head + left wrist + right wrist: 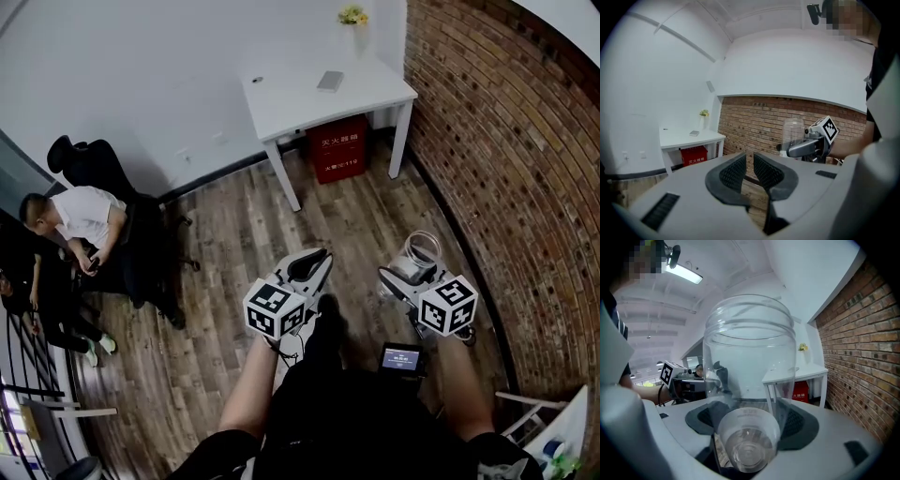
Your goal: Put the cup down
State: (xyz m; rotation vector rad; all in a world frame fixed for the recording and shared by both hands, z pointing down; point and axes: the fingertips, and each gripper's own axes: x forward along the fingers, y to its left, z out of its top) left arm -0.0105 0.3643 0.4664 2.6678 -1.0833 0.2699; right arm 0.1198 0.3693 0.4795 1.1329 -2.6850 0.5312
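A clear plastic cup [749, 380] lies tilted between the pads of my right gripper [750, 420], base toward the camera and mouth pointing away. In the head view the cup [422, 251] pokes out ahead of the right gripper [412, 267], held in the air above the wooden floor near the brick wall. The left gripper view shows the same cup [793, 131] off to the right. My left gripper [748, 168] has its pads almost together with nothing between them; in the head view the left gripper [314, 262] hangs beside the right one.
A white table [281, 103] stands ahead against the wall, bearing a flat grey object [330, 81] and small flowers [352, 15]. A red box [337, 150] sits under it. The brick wall [506, 141] curves along the right. A person [80, 220] sits at the left.
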